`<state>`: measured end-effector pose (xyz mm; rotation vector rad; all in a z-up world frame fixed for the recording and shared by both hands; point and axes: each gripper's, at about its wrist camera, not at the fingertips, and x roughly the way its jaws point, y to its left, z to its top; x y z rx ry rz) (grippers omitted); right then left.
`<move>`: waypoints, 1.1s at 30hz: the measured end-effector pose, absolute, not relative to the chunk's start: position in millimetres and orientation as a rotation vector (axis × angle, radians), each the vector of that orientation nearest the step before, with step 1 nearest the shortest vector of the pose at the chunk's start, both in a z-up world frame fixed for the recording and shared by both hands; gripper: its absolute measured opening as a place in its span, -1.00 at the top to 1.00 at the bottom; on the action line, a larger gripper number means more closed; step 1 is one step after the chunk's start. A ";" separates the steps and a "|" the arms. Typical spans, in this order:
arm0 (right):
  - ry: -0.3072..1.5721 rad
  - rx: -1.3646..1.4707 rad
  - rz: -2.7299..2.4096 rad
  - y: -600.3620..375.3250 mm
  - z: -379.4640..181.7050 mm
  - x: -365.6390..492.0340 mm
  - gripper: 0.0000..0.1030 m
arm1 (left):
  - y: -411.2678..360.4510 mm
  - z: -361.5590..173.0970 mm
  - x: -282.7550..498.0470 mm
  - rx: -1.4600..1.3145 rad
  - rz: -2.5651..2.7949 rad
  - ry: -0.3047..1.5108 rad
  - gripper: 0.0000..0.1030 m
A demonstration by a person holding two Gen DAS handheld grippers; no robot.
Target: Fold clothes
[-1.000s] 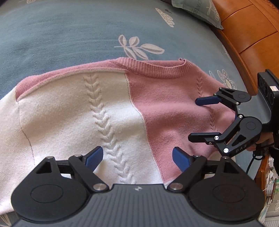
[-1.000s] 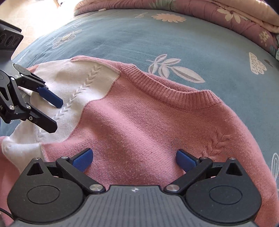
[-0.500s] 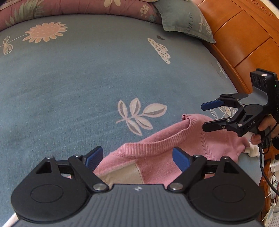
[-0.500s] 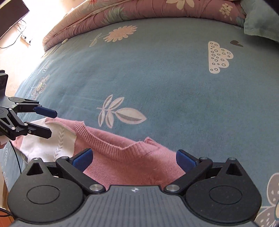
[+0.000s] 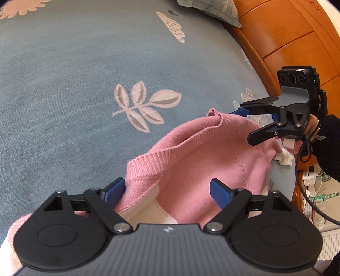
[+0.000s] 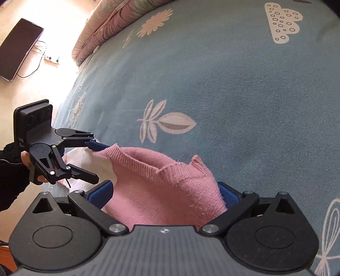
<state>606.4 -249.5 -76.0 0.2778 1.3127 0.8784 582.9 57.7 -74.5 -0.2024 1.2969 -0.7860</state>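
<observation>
A pink and white knit sweater lies bunched on the blue bedspread, ribbed collar up. It also shows in the right wrist view. My left gripper is open, its blue pads on either side of the collar end and shoulder fabric. My right gripper is open with pink fabric filling the space between its pads. Each gripper appears in the other's view: the right one at the sweater's far shoulder, the left one at the white side, both with jaws apart.
The blue bedspread with leaf and flower prints extends ahead. A wooden headboard and a pillow are at the right. A rolled quilt lies along the far edge; floor, a dark screen and cables lie beyond.
Both grippers swung from looking down on the flat sweater to low at its collar edge. The sweater now bunches between the pads of each open gripper.
</observation>
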 end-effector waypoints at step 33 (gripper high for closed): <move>1.285 -0.271 1.193 -197.8 -63.9 531.7 -1.00 | 37.1 -78.3 544.3 0.329 -1.066 1.388 -0.59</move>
